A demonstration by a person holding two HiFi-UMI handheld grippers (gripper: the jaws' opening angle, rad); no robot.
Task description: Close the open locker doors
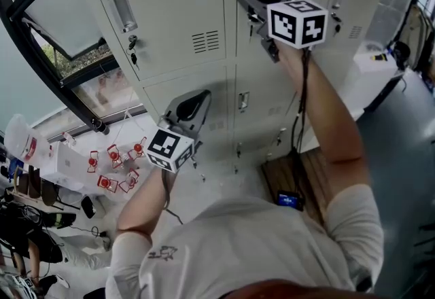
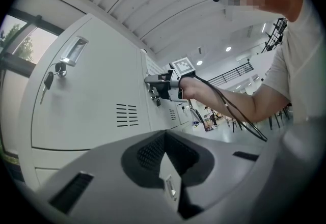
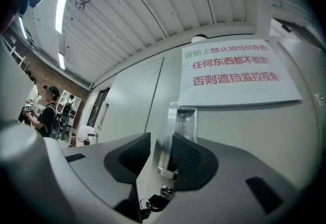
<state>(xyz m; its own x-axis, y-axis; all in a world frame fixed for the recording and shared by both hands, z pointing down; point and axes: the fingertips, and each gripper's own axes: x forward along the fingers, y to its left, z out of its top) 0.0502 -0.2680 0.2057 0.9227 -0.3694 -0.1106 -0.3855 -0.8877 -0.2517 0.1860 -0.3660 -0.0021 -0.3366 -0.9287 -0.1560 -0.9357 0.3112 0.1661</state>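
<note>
Lockers (image 1: 170,12) fill my head view, with both grippers up against them. Right gripper (image 1: 255,2) is raised to an upper door (image 3: 254,136) under a paper sign (image 3: 234,73). In its own view the pads (image 3: 133,156) stand about half apart, straddling the chrome recessed handle (image 3: 175,136). The right pad sits right at the handle and the left pad has a visible gap, so it is not clamped. A key (image 3: 157,201) hangs in the lock just below the jaws. That door looks flush or nearly flush with its neighbour; I can't tell if it is latched. Left gripper (image 1: 197,102) is lower, its tips at a lower-row door (image 1: 211,77), well apart from the right gripper. Its fingers (image 2: 152,152) meet at the tips, narrow, with nothing gripped that I can see. A pale wedge shows between their bases; I can't tell what it is. The upper-left door (image 2: 91,106), with keys (image 2: 50,79) hanging from it, looks closed.
</note>
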